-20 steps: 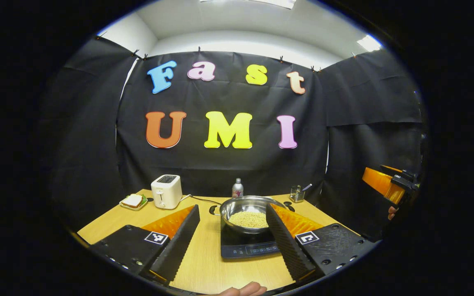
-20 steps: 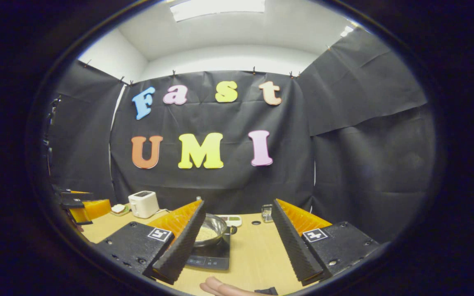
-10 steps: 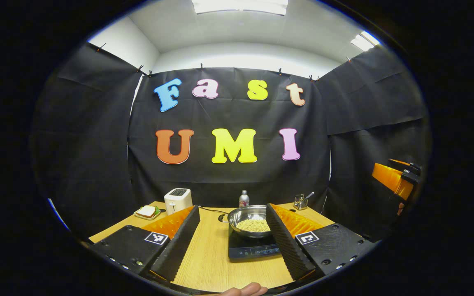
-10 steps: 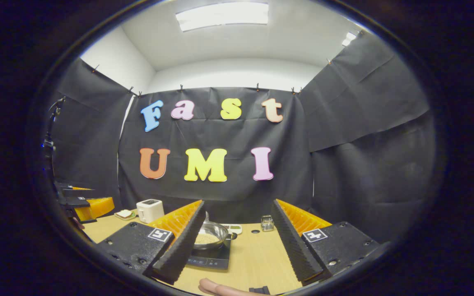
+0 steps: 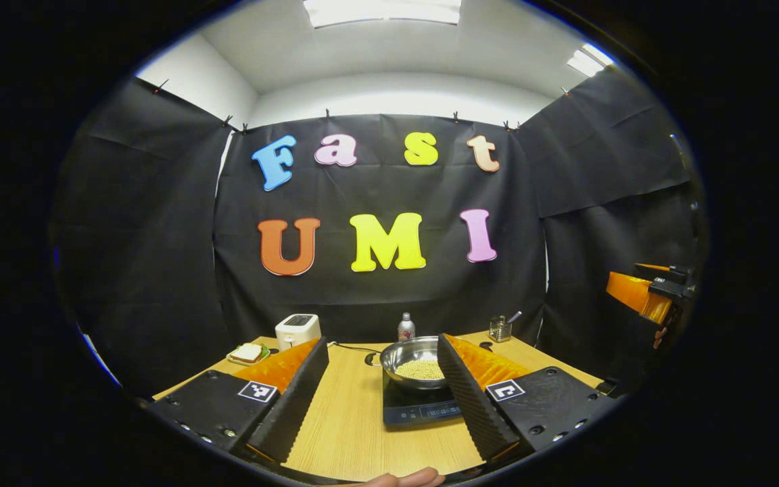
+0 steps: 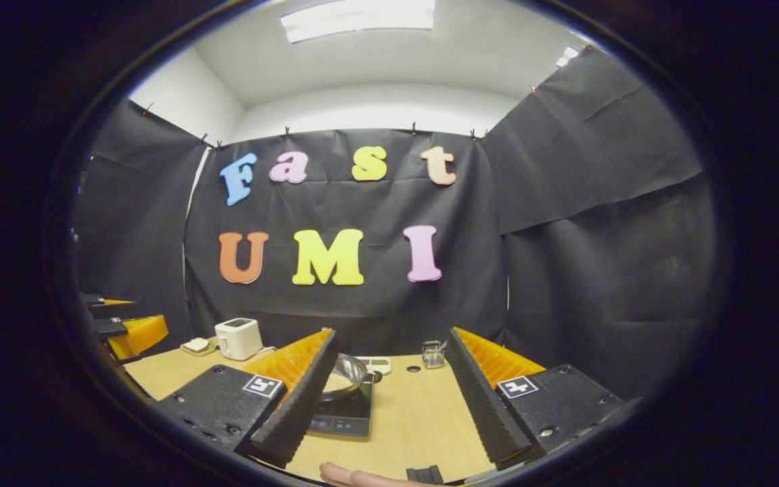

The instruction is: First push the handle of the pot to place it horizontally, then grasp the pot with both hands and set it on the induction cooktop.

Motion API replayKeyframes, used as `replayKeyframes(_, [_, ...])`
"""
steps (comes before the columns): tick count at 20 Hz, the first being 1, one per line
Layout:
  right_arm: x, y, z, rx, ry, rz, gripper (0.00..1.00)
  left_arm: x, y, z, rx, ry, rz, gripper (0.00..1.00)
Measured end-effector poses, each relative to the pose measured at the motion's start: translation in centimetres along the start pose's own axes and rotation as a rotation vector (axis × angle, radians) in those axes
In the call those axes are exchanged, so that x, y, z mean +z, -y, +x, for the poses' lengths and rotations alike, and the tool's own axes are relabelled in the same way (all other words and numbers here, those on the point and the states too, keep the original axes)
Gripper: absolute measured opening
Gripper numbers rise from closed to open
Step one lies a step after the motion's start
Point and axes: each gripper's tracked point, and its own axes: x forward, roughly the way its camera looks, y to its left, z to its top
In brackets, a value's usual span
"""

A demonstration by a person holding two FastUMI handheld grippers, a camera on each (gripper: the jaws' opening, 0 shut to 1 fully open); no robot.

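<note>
A steel pot [image 5: 416, 360] holding pale grains sits on the black induction cooktop [image 5: 423, 409] on the wooden table [image 5: 349, 419]. My left gripper [image 5: 383, 341] is open, well back from the pot, with nothing between its fingers. In the right gripper view the pot [image 6: 347, 374] and cooktop [image 6: 343, 421] lie partly behind my own left finger. My right gripper [image 6: 391, 333] is open and holds nothing. The right gripper [image 5: 646, 292] hangs at the far right of the left gripper view, and the left gripper [image 6: 126, 328] at the far left of the right gripper view.
A white toaster [image 5: 297, 329] and a sandwich plate [image 5: 247, 353] stand at the table's back left. A small bottle [image 5: 406, 327] and a glass holder [image 5: 500, 328] stand behind the pot. A thumb [image 5: 403, 479] shows at the bottom edge.
Both grippers have drawn back from the table, so the pot and cooktop look smaller. The pot has stayed on the cooktop and both grippers remain open.
</note>
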Motion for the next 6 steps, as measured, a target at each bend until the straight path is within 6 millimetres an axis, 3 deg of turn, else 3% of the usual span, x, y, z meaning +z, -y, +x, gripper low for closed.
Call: replayKeyframes(6, [-0.08,0.80,0.27,-0.010,0.013,0.015,1.00,0.12,0.62,-0.33,-0.033,0.021,-0.027,0.96])
